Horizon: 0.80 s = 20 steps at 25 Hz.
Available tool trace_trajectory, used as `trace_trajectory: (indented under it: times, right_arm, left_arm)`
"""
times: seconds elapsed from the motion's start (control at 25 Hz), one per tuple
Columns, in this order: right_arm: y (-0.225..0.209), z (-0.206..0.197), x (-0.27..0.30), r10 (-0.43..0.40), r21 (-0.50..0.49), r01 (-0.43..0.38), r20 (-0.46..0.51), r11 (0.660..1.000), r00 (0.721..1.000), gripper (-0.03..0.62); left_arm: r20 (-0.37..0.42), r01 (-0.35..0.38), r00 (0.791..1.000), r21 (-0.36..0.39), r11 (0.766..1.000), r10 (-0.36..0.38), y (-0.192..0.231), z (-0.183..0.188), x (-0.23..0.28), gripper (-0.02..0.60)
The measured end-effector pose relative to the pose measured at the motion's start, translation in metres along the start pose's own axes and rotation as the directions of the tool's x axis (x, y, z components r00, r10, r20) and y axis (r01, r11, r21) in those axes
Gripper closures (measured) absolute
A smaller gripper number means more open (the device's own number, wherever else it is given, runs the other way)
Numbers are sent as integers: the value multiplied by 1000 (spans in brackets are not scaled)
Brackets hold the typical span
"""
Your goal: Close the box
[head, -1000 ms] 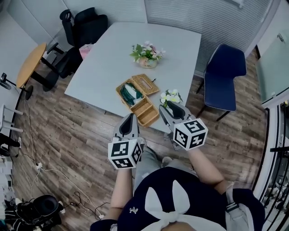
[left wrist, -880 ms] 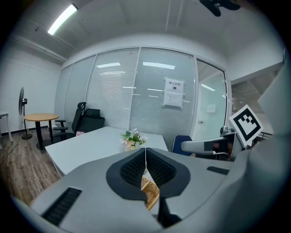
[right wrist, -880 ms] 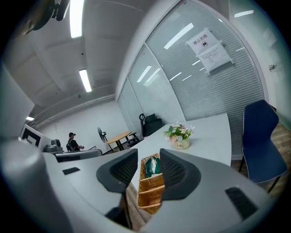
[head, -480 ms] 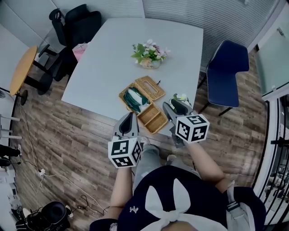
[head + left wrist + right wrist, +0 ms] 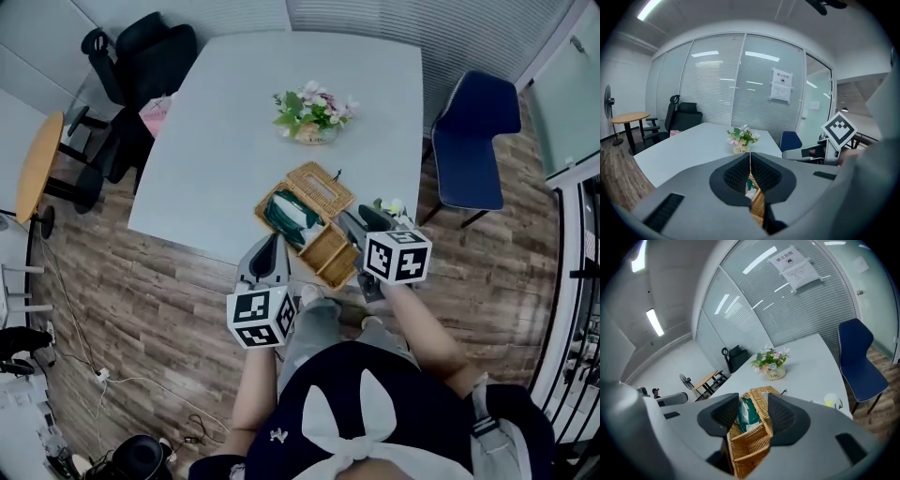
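Jaws of the right gripper [image 5: 354, 223] stand wide and have just been opening, with nothing pressed between them; the box [image 5: 330, 256] shows through the gap but lies beyond the tips, so I judge the spread is a readying to take or tip the lid [image 5: 322, 185]; the left gripper [image 5: 272, 246] has its jaws together and empty, aimed at the box's near side, likely to steady or nudge rather than grasp; both hover just short of the box, apart from it; the box sits at the near edge of the worktop [image 5: 225, 112], close to its corner; it is woven wicker, open, its lid laid back on the far side; a green packet [image 5: 284, 211] lies in the middle compartment, while the nearer compartments look empty; flowers [image 5: 314, 111] stand well beyond.
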State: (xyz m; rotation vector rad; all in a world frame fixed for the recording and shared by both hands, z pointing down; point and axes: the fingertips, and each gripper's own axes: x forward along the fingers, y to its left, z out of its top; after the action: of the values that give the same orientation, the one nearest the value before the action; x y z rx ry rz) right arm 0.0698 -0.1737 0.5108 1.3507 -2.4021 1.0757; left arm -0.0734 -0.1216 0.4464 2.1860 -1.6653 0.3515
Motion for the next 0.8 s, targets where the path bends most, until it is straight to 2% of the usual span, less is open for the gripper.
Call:
trace_trajectory:
  times: [0.36,0.68,0.8]
  right_arm:
    - [-19,-9,37,-93,150,97,-39,984,995,402]
    - [-37,-21,62,-165,256,184,-94,949,982,375]
    - [-46,-29,72,-196,268,226,-133,937,972,375]
  left_arm:
    - [-27,76,997,13,997,-75,25,6,26,557]
    - [-33,131,991,26,991,-130,45,11,41,557]
    - [-39,148,988,25,989,-147,52,9,44,557]
